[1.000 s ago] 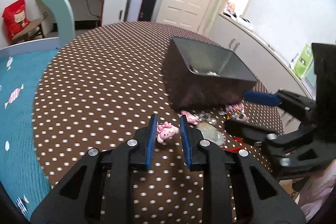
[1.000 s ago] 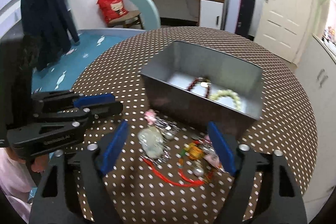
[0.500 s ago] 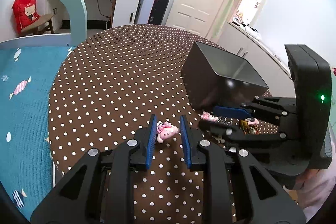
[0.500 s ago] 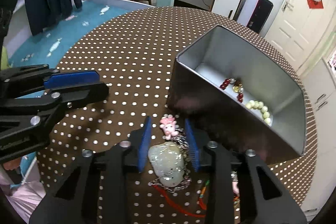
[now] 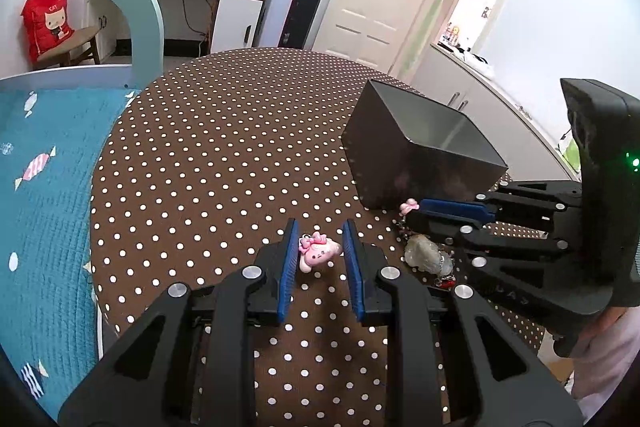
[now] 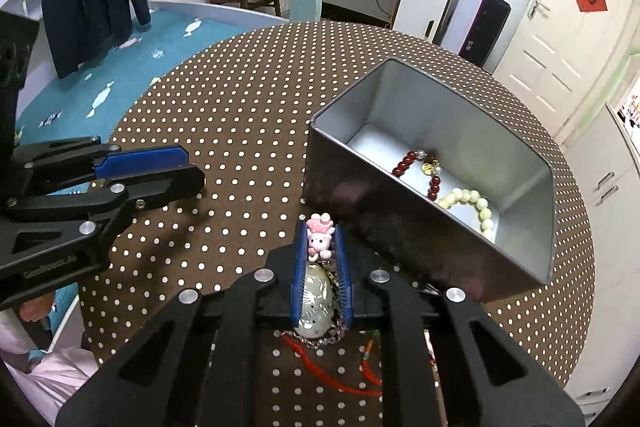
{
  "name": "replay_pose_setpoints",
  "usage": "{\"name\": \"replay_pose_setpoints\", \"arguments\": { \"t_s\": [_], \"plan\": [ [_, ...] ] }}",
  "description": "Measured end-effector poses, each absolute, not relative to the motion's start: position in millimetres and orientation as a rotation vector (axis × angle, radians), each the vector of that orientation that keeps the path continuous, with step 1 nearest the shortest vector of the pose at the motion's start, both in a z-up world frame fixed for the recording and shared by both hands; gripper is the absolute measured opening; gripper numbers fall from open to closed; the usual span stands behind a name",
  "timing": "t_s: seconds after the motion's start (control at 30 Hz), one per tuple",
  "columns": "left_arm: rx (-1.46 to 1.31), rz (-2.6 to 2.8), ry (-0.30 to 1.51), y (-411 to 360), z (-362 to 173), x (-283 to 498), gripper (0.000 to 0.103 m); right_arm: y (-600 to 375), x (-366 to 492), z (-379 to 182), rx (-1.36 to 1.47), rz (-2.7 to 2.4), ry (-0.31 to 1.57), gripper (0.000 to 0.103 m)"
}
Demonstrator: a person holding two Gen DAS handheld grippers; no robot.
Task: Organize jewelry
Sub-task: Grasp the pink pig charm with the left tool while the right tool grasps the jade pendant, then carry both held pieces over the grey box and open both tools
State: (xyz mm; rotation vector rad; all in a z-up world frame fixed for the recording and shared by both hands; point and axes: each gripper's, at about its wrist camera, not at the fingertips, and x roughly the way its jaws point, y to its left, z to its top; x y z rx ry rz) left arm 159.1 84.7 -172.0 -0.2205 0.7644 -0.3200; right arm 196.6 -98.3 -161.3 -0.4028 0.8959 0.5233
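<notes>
Left wrist view: the left gripper keeps its fingers clenched lightly on a pink charm, lifted over the dotted counter, probably waiting its turn for the metal box. Right wrist view: the right gripper fingers are closing around a pale jade pendant and second pink charm just beside the box, where bead bracelets already lie.

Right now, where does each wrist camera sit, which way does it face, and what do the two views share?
Left wrist: sits behind the left gripper, looking down across the brown polka-dot table; a pink cartoon charm is between its fingers, and the right gripper enters at right.
Right wrist: sits behind the right gripper, whose jaws are closing around a pale green jade pendant, facing the grey metal box holding bead bracelets; the left gripper shows at left.
Shared: table, box, pendant, both grippers.
</notes>
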Motion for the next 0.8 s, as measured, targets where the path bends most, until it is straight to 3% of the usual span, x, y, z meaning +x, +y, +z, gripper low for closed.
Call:
{"name": "replay_pose_setpoints", "arguments": {
  "t_s": [0.17, 0.4, 0.53, 0.7, 0.8],
  "plan": [
    [-0.2, -0.336, 0.749, 77, -163, 158, 0.022, -113, 193, -150, -0.36, 0.512, 0.875, 0.008],
    [-0.178, -0.372, 0.724, 59, -152, 160, 0.022, -126, 195, -145, -0.328, 0.508, 0.869, 0.01],
    [-0.184, -0.366, 0.738, 58, -153, 164, 0.022, -109, 200, -155, -0.368, 0.538, 0.88, 0.032],
    [-0.179, -0.364, 0.743, 63, -155, 160, 0.022, -91, 206, -171, -0.393, 0.564, 0.919, 0.032],
    [-0.185, -0.355, 0.748, 67, -158, 160, 0.022, -86, 209, -179, -0.398, 0.561, 0.937, 0.024]
  ]
}}
